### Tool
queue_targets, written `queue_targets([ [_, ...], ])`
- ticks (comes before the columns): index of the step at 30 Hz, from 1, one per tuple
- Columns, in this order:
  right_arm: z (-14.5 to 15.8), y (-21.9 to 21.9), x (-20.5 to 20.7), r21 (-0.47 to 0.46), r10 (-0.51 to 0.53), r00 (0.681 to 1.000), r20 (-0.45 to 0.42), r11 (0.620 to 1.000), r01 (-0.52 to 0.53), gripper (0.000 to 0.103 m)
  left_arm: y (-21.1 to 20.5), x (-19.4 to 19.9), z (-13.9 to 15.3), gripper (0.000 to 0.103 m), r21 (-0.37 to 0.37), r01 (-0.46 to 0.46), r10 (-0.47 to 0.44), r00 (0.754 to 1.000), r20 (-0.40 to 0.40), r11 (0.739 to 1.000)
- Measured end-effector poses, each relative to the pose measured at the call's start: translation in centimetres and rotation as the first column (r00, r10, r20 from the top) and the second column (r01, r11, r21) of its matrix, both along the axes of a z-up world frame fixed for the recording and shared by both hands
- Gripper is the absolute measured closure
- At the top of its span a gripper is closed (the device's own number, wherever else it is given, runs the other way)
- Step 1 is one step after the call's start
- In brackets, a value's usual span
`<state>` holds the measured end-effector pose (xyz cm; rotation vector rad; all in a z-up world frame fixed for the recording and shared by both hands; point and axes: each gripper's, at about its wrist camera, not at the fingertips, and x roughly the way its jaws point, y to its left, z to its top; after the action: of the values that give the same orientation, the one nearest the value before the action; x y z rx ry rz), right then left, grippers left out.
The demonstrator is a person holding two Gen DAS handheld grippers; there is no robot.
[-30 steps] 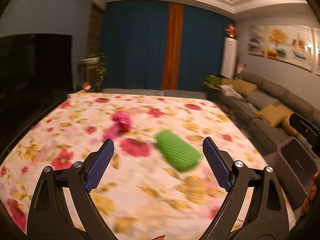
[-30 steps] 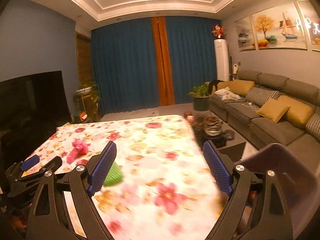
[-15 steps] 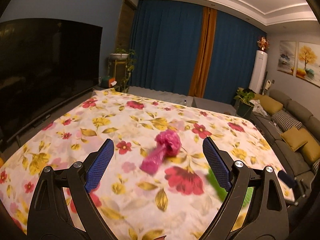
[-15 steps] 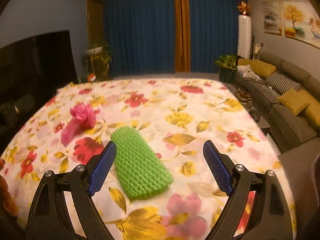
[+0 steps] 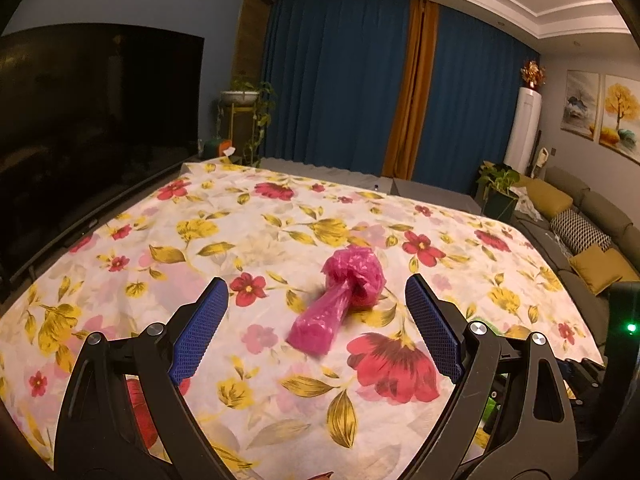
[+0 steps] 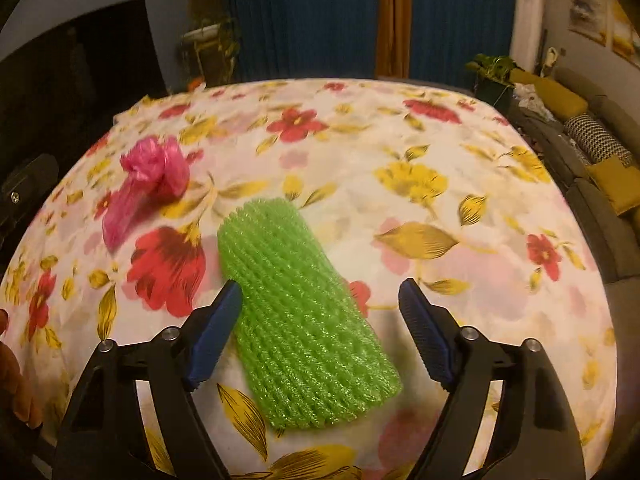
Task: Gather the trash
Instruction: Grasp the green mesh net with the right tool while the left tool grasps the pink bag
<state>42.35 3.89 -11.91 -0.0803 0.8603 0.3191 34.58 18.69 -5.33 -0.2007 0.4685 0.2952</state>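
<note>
A crumpled pink plastic bag lies on the floral tablecloth, just ahead of my open left gripper, between the lines of its fingers. A green foam net sleeve lies flat to the bag's right. My open right gripper hovers over the sleeve, whose near half lies between the blue pads. The pink bag also shows in the right wrist view, up and left of the sleeve. Neither gripper holds anything.
A large dark TV stands along the table's left side. A grey sofa with yellow cushions runs along the right. Blue curtains and potted plants stand beyond the table's far edge.
My left gripper has swung left and closed in on the pink bag. My right gripper has dropped toward the table and moved forward over the green sleeve. Both stayed open.
</note>
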Motion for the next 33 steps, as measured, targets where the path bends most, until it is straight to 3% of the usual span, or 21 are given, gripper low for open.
queue_targets([
  [2, -0.1, 0.0, 0.0, 0.006, 0.009, 1.000, -0.009, 1.000, -0.009, 0.034, 0.0, 0.1, -0.1, 0.015, 0.001, 0.001, -0.001, 1.000, -0.005, 1.000],
  [9, 0.1, -0.3, -0.3, 0.063, 0.049, 0.999, -0.002, 0.997, -0.048, 0.084, 0.0, 1.0, -0.7, 0.015, -0.001, 0.009, -0.009, 0.999, -0.037, 1.000],
  [10, 0.2, -0.5, -0.4, 0.084, 0.055, 0.998, 0.005, 0.995, -0.055, 0.087, -0.1, 1.1, -0.7, 0.015, 0.004, 0.011, -0.011, 0.999, -0.041, 1.000],
  [17, 3.4, -2.4, -1.0, 0.140, 0.002, 0.992, 0.127, 0.990, -0.020, 0.089, -1.1, 3.5, -0.6, 0.017, 0.037, 0.048, -0.046, 0.997, -0.069, 0.998],
  [21, 4.9, -3.8, -1.2, 0.122, -0.068, 0.975, 0.212, 0.992, 0.042, 0.090, -1.0, 5.6, -1.1, 0.022, 0.022, 0.072, -0.069, 0.992, -0.103, 0.997],
  [25, 5.4, -5.0, -0.7, 0.133, -0.105, 0.969, 0.224, 0.988, 0.076, 0.090, -0.9, 7.7, -2.3, 0.034, 0.015, 0.091, -0.088, 0.984, -0.158, 0.996],
  [29, 5.6, -5.9, -0.4, 0.145, -0.125, 0.966, 0.225, 0.985, 0.094, 0.090, -0.3, 9.5, -3.3, 0.054, -0.021, 0.090, -0.092, 0.970, -0.225, 0.996],
  [33, 5.7, -6.3, -0.1, 0.152, -0.137, 0.964, 0.228, 0.983, 0.104, 0.090, 0.2, 10.1, -3.9, 0.067, -0.069, 0.121, -0.134, 0.961, -0.243, 0.990],
])
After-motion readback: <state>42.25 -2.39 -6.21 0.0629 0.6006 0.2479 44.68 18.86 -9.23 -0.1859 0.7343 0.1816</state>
